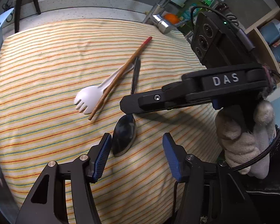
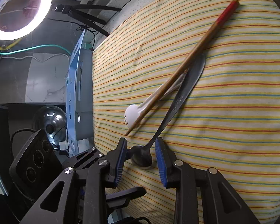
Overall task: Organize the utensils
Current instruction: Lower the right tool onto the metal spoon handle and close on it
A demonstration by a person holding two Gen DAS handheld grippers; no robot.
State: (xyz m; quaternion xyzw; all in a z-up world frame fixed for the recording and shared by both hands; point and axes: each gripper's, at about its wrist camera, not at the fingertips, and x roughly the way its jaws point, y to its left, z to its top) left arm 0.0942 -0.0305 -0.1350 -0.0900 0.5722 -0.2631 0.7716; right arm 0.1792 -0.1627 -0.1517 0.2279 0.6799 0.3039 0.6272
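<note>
Spoon (image 1: 125, 136): dark metal, lying on the striped cloth, bowl toward the left wrist camera, handle running away up the cloth toward the chopstick's red end; apparently the piece being worked on, since both grippers crowd its bowl.

Left gripper (image 1: 135, 149): jaws apart, straddling the bowl; left blue pad (image 1: 102, 156) just beside or perhaps touching the bowl's edge, right pad well off it; not clamped on anything. Judged to be lined up for a pinch across the bowl, or to steady it.

Right gripper (image 2: 141, 158): jaws partly apart, one pad on each side of the spoon's neck where handle meets bowl; narrow gaps showing on both sides, so not yet pressing. Seen from the left wrist view as a black arm reaching in across the handle, held by a gloved hand (image 1: 246, 140).

Chopstick (image 1: 119, 78): wooden, red-tipped, lying slantwise on top of the white spork; single stick only in view.

Spork (image 1: 89, 99): white plastic, tines toward the camera, pinned under the chopstick, handle meeting the spoon's handle further up.

Cloth (image 1: 37, 74): striped towel spread over the counter, probably as a soft, non-slip sorting surface.

Likely reason for the low grip point: neck sits slightly raised off the cloth, giving pads room to get under.

Risk: thin rounded metal prone to sliding out of the pads.
</note>
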